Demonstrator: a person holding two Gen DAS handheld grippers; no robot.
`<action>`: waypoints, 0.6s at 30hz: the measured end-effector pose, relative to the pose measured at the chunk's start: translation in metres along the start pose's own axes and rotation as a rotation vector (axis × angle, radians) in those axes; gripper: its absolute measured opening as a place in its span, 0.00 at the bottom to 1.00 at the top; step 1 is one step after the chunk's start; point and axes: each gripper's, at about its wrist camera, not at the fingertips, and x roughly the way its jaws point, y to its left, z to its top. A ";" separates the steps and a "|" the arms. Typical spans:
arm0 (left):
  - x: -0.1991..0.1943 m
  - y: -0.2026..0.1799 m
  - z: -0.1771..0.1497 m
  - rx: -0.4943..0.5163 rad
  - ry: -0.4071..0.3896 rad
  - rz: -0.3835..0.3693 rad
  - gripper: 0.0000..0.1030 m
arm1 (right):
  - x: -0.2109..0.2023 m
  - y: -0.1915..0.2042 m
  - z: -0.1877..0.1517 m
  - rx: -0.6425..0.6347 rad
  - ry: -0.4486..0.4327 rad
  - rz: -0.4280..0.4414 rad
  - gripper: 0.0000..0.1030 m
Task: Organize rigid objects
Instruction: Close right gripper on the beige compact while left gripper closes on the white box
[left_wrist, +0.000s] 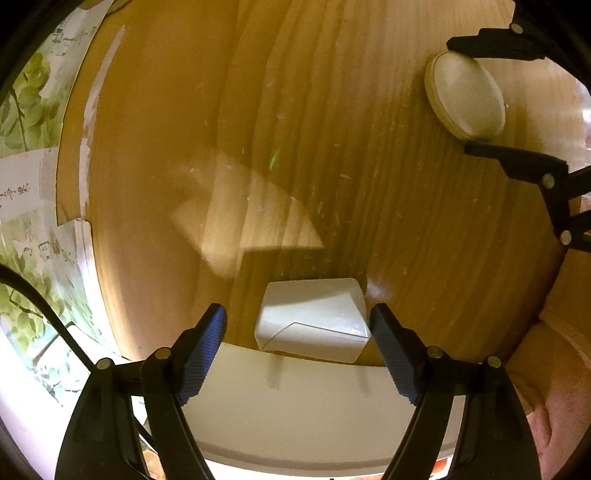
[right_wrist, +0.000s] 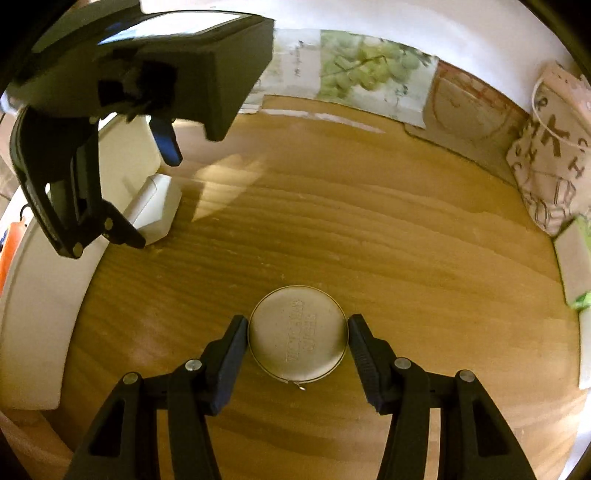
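Gleaming dully, round embossed tin (right_wrist: 298, 334) sits clamped between right gripper (right_wrist: 297, 332) fingers.

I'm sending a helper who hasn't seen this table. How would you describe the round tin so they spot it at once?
Start at the wooden tabletop. Near its middle, between the right gripper's jaws, which press on its rim, sits the round tin. It is a flat, pale metal disc with embossed lettering on its lid, unlike the boxy white block by the left gripper.
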 end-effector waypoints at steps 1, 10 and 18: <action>0.001 -0.001 0.000 0.001 0.002 0.003 0.80 | 0.000 0.000 0.000 0.007 0.007 -0.002 0.54; 0.009 0.003 0.018 0.003 0.016 0.003 0.65 | -0.008 -0.002 0.000 0.065 0.035 -0.003 0.54; 0.007 -0.003 0.025 -0.012 0.005 0.011 0.64 | -0.015 -0.001 -0.003 0.105 0.021 -0.009 0.54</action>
